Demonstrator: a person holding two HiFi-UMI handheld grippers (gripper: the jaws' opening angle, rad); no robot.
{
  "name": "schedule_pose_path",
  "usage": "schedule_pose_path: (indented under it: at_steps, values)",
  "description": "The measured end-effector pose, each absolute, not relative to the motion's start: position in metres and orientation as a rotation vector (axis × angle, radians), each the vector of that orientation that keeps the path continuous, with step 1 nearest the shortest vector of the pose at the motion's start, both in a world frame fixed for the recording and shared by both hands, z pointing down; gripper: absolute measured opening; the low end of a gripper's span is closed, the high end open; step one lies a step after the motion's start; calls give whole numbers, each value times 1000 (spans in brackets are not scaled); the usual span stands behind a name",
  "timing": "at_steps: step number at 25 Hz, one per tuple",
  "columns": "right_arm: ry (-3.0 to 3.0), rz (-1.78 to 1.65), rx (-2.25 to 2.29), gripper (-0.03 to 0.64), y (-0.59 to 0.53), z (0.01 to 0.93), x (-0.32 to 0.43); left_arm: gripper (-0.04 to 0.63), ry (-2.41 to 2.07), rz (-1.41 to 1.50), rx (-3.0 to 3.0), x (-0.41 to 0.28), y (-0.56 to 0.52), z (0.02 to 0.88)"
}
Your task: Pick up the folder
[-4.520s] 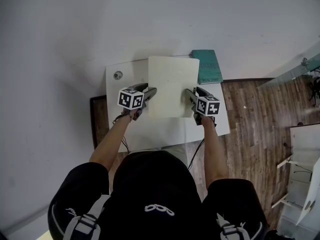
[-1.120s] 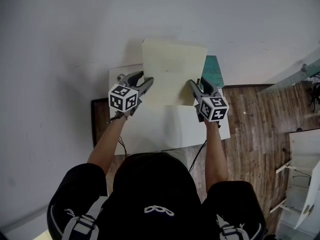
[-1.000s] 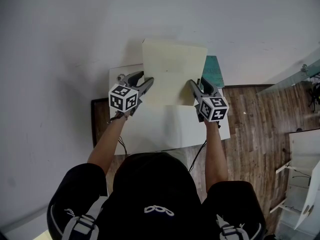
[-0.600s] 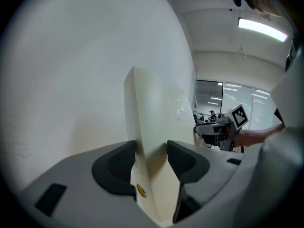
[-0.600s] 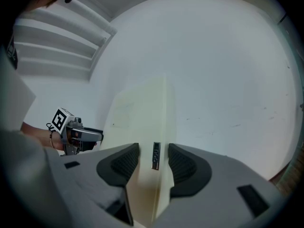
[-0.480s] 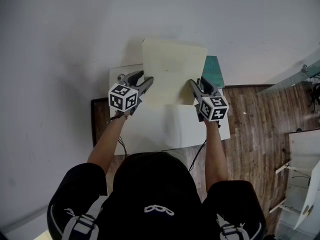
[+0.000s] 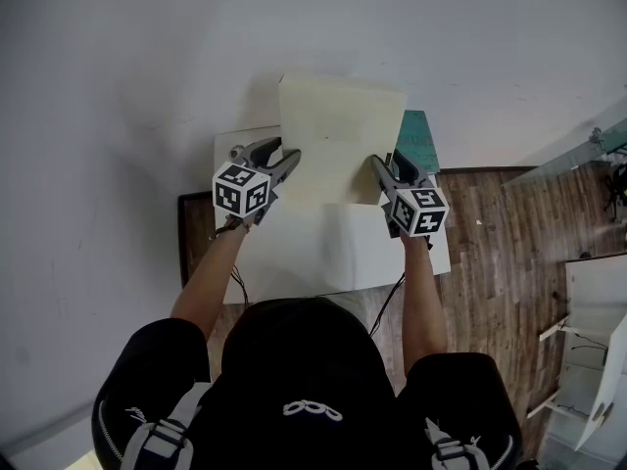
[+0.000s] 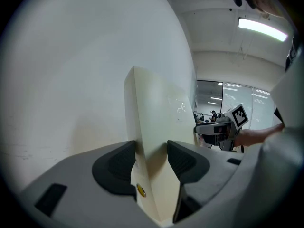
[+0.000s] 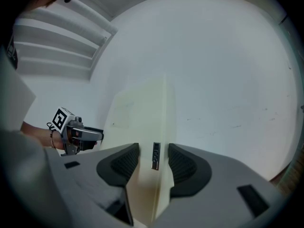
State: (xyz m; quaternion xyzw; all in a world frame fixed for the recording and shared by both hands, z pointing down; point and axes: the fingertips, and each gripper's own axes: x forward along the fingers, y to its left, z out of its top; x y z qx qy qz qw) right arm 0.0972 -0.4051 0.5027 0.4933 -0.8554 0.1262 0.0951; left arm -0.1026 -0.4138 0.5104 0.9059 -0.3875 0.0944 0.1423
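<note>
Both grippers hold the cream folder (image 7: pixel 338 140) up off the white table (image 7: pixel 294 262), near the wall; the left gripper (image 7: pixel 290 158) is clamped on its left edge; the right gripper (image 7: pixel 378 165) is clamped on its right edge; a teal book (image 7: pixel 417 135) lies at the table's far right corner.

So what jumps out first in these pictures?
A big cream folder, held up over the white table. The left claw and right claw each pinch one side edge. A teal book lies at the table's far right corner.
</note>
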Motion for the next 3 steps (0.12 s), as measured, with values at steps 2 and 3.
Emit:
schedule_pose_path:
  at_steps: [2, 3]
  values:
    - [-2535, 376, 1464, 215, -405, 503, 97, 225, -1118, 272, 2615, -103, -414, 510]
    - [-2535, 377, 1465, 215, -405, 503, 97, 225, -1119, 273, 2616, -103, -414, 509]
